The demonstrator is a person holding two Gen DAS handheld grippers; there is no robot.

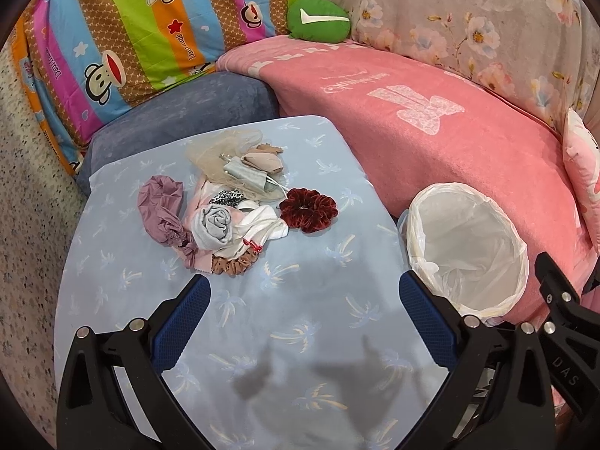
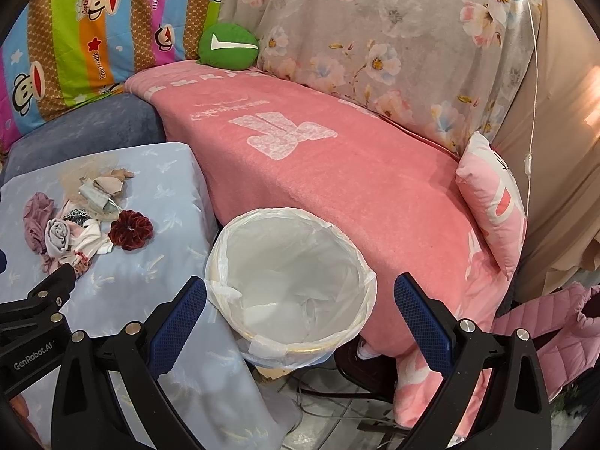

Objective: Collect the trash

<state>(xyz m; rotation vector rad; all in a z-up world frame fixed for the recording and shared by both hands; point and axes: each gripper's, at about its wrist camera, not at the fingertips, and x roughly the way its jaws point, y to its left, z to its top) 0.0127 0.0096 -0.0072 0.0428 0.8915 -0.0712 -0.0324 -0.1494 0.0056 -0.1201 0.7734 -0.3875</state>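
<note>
A heap of small items lies on the light blue palm-print cloth (image 1: 285, 322): a dark red scrunchie (image 1: 308, 208), a mauve cap (image 1: 159, 206), a rolled grey sock (image 1: 214, 227), a face mask (image 1: 243, 178), beige netting (image 1: 217, 146) and a brown scrunchie (image 1: 234, 264). My left gripper (image 1: 303, 292) hovers open just short of the heap, holding nothing. A bin with a white liner (image 2: 290, 281) stands to the right of the cloth. My right gripper (image 2: 300, 296) hangs open above the bin's mouth, holding nothing. The heap (image 2: 82, 221) appears at the left in the right wrist view.
A pink blanket (image 2: 337, 172) covers the seat behind the bin, with a pink pillow (image 2: 495, 206) at its right end. A green cushion (image 2: 228, 47), a striped cartoon pillow (image 1: 123, 37) and a floral cover (image 2: 393, 30) stand at the back. Cables lie on the floor (image 2: 337, 405).
</note>
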